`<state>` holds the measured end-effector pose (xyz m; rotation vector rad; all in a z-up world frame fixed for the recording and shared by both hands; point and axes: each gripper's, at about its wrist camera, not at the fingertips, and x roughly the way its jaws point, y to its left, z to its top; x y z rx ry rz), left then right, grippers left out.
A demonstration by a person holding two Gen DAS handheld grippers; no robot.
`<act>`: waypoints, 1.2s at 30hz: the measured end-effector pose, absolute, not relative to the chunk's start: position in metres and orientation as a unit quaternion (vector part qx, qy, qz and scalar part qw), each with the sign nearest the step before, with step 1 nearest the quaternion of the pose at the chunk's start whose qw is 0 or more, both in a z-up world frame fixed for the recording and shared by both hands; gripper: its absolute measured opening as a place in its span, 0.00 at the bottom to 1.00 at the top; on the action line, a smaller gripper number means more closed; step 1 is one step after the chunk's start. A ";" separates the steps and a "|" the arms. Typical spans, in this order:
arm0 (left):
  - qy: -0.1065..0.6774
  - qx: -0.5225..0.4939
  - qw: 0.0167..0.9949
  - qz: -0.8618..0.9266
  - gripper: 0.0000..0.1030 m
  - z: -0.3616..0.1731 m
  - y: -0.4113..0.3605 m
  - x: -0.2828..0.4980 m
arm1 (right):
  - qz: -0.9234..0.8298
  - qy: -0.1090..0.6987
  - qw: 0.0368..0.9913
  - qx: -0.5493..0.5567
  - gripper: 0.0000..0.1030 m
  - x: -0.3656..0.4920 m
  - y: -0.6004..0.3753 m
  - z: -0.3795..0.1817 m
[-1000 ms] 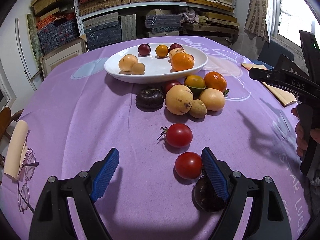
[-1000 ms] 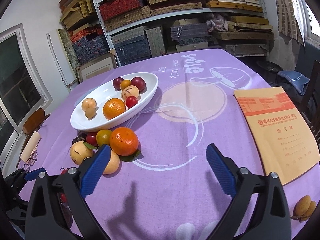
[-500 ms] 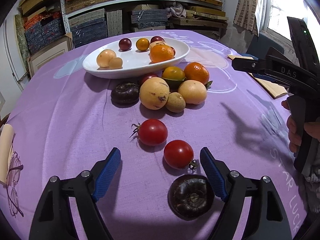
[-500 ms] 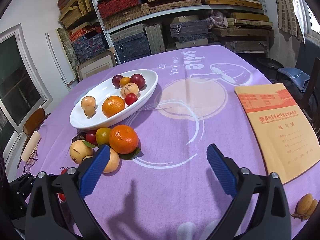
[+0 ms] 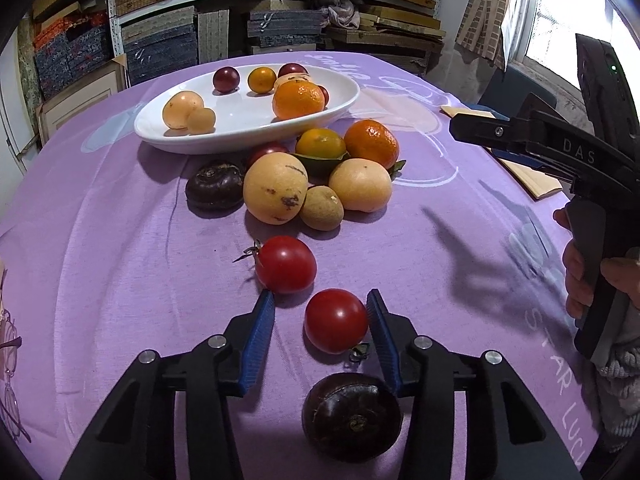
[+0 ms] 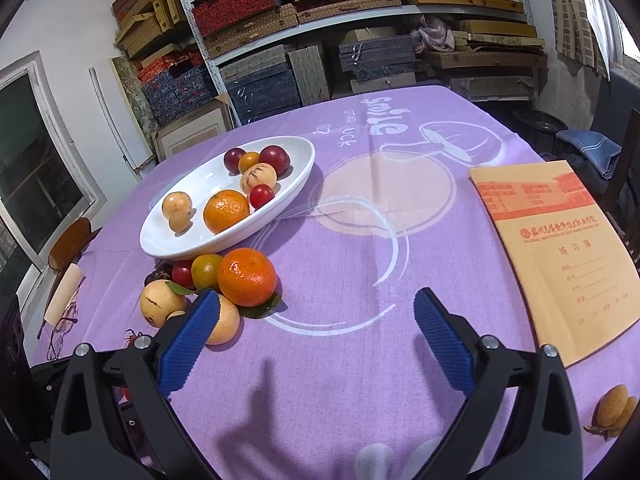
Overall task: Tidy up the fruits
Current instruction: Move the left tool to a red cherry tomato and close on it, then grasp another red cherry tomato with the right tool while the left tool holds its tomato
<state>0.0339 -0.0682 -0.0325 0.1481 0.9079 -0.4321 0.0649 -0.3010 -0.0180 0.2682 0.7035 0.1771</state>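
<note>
A white oval plate (image 5: 248, 136) (image 6: 280, 208) holds several fruits, among them an orange (image 5: 298, 99). A pile of loose fruit (image 5: 320, 184) lies in front of it on the purple cloth. My left gripper (image 5: 320, 312) is half closed around a red tomato (image 5: 335, 320): its right pad touches the tomato, its left pad stands apart. A second tomato (image 5: 285, 264) lies just beyond, a dark purple fruit (image 5: 351, 416) just below. My right gripper (image 6: 316, 320) is open and empty above the cloth, right of the pile's orange (image 6: 247, 276).
An orange exercise book (image 6: 560, 248) lies at the right of the table. Two small yellow fruits (image 6: 614, 408) lie near the right front edge. Glasses (image 5: 8, 380) and a rolled cloth (image 6: 64, 292) lie at the left edge. Shelves of boxes stand behind.
My left gripper has narrowed its jaws around the nearer red tomato and moved forward. The right gripper has barely moved.
</note>
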 end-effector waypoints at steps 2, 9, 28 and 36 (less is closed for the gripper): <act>0.434 0.071 0.873 -0.210 0.43 -0.032 -0.068 0.033 | 0.087 0.343 0.926 0.131 0.93 0.065 -0.301 -0.018; 0.430 0.077 0.874 -0.213 0.30 -0.032 -0.067 0.027 | 0.099 0.343 0.927 0.118 0.93 0.064 -0.292 -0.019; 0.414 0.057 0.900 -0.125 0.29 -0.022 0.002 0.015 | 0.233 0.346 0.908 -0.035 0.84 0.032 -0.164 -0.025; 0.415 0.029 0.904 -0.094 0.29 -0.017 0.028 0.018 | 0.243 0.375 0.893 -0.057 0.74 0.041 -0.135 -0.034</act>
